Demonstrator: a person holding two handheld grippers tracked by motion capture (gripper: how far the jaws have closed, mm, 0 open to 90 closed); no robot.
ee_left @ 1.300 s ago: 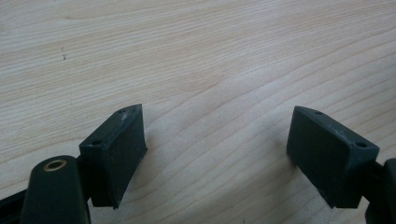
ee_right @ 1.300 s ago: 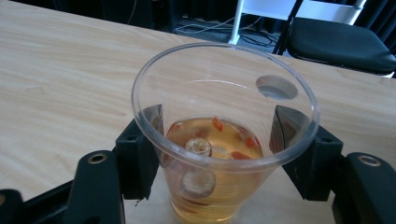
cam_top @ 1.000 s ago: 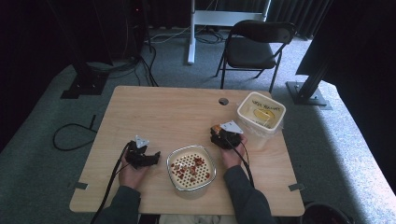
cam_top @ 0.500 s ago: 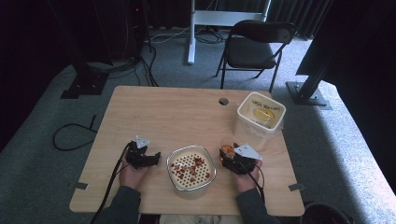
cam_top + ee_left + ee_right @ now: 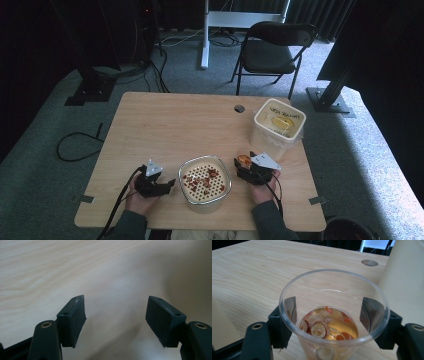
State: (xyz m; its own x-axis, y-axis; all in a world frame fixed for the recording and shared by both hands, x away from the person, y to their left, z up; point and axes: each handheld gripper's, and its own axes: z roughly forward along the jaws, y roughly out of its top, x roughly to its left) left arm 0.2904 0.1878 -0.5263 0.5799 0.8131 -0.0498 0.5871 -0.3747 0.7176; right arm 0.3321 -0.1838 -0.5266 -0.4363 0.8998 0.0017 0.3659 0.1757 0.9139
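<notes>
1. Plastic cup (image 5: pixel 332 332), clear with chilli brine inside, sits clamped in my right tongs (image 5: pixel 330 307), whose jaws have just been easing wider.
2. Left tongs (image 5: pixel 116 312) are released, empty, above the surface (image 5: pixel 75 270).
3. Next, I judge: tip the dregs into the white strainer (image 5: pixel 205 203) alongside.

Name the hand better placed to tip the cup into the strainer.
Right, probably: the cup sits between its fingers, which have just been opening, right beside the strainer.
</notes>
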